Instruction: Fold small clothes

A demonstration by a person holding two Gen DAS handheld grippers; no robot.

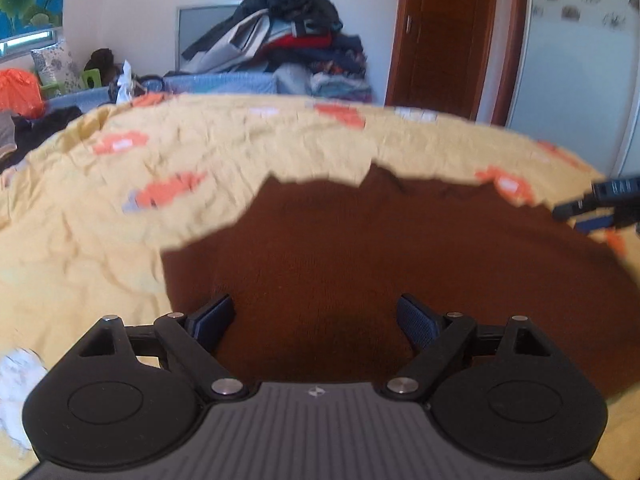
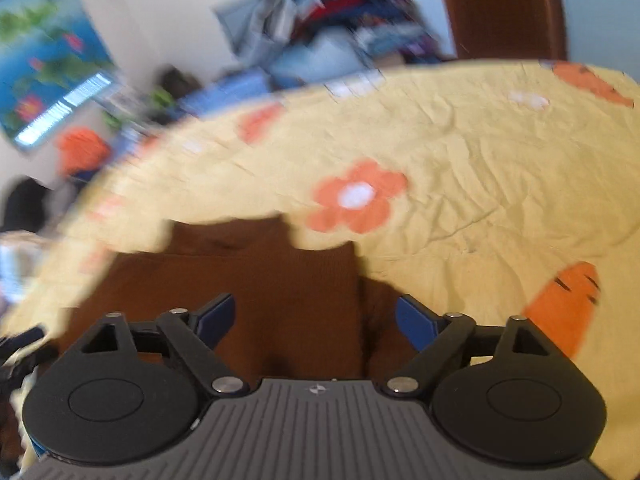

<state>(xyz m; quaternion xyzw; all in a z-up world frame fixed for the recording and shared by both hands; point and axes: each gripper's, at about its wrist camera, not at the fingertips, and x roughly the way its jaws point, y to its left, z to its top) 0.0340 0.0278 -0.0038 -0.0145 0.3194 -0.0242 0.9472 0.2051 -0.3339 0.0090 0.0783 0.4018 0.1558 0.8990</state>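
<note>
A small dark brown knitted garment (image 1: 360, 248) lies flat on a yellow bedsheet with orange flowers (image 1: 120, 184). My left gripper (image 1: 316, 320) is open and empty, just above the garment's near part. My right gripper (image 2: 316, 320) is open and empty too, over the garment's right side (image 2: 260, 276), near its right edge. The right gripper's fingertips (image 1: 576, 206) show at the right edge of the left wrist view, above the garment's far right corner. The left gripper shows at the left edge of the right wrist view (image 2: 20, 344).
A tall pile of clothes (image 1: 288, 36) stands behind the bed by the wall. A brown wooden door (image 1: 448, 32) is at the back right. An orange bag (image 1: 20, 92) and dark clothes (image 1: 36, 128) lie at the far left. The yellow sheet (image 2: 480, 168) stretches to the right.
</note>
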